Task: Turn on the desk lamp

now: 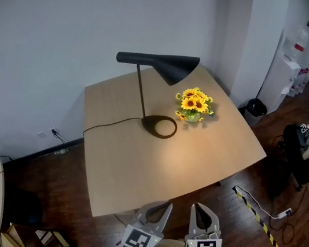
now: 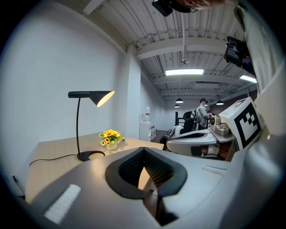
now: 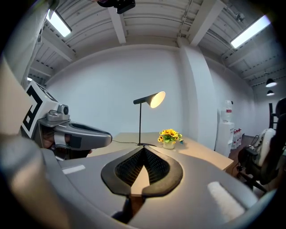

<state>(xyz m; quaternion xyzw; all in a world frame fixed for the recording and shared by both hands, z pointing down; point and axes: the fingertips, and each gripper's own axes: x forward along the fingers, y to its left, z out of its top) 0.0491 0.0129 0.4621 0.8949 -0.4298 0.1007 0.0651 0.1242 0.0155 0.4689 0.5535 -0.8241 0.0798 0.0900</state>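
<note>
The wooden table (image 1: 135,169) is spreading out ahead of both pairs of fingers, its near edge lying just beyond their tips. The black desk lamp (image 1: 170,66) is standing far ahead of the fingers, toward the back of the table, and it is already shining: its shade is glowing inside, and a warm pool of light is falling on the wood beneath it. The task looks finished, then (no switch is showing in any view, so how it works cannot be told).

The left gripper (image 1: 156,211) and the right gripper (image 1: 205,215) are hovering side by side, close together at the near edge. Both are pointing toward the lamp, each with its fingers closed tip to tip and nothing between them.

The thin cord (image 1: 110,124) is trailing off the lamp's base toward the left fingers' side. The small pot of yellow flowers (image 1: 194,104) is sitting just beside the base, on the right fingers' side.

Doing this step well probably means holding both grippers back and level, well apart from the cord and the flowers, so that nothing is nudging the lit lamp.
</note>
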